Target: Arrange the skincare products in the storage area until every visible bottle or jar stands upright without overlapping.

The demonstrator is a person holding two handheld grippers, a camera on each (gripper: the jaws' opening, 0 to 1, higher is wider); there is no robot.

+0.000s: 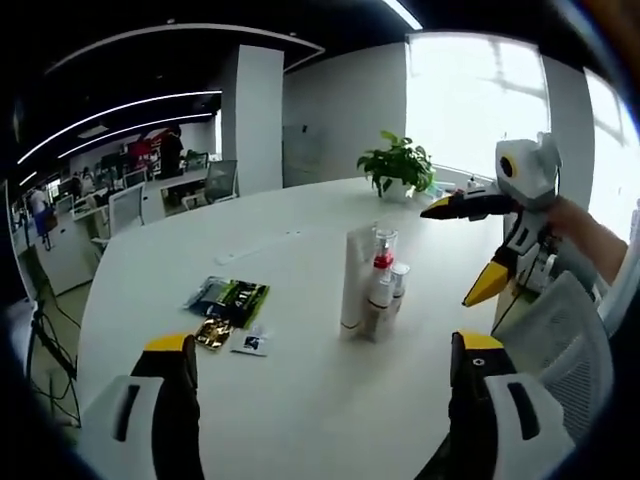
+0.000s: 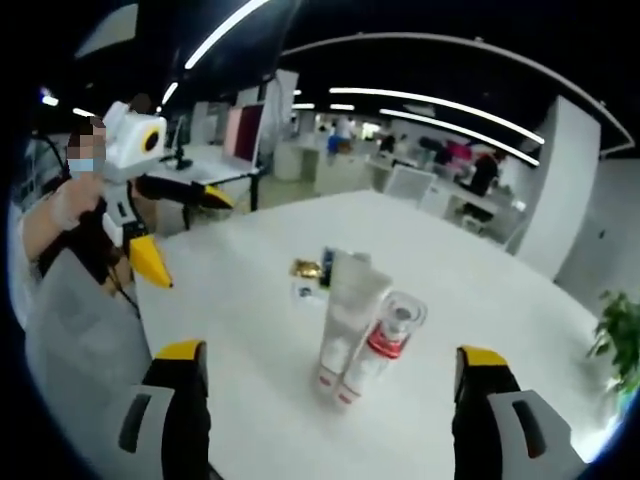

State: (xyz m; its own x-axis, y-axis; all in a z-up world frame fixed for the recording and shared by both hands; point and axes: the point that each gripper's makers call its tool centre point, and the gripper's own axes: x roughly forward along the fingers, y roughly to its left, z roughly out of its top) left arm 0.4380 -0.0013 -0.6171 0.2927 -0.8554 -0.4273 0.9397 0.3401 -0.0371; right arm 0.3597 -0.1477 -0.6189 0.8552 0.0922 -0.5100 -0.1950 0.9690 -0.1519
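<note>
A small cluster of skincare products stands upright mid-table: a white tube [image 1: 357, 280], a clear-capped bottle with a red collar [image 1: 381, 272] and a smaller bottle [image 1: 399, 287] pressed close together. From the other side I see the same tube [image 2: 345, 310] and the red-collared bottle [image 2: 388, 338]. My left gripper [image 1: 323, 342] is open and empty, short of the cluster; it also appears as the left gripper [image 2: 183, 230] held up by a person. My right gripper [image 2: 330, 353] is open and empty, facing the cluster. The right gripper [image 1: 462, 247] hovers beyond the bottles.
On the white round table [image 1: 300, 410] lie a green-black packet [image 1: 228, 298], a gold sachet [image 1: 212, 333] and a small white sachet [image 1: 250, 343], left of the cluster. A potted plant [image 1: 398, 165] stands at the far edge. Office desks and chairs surround the table.
</note>
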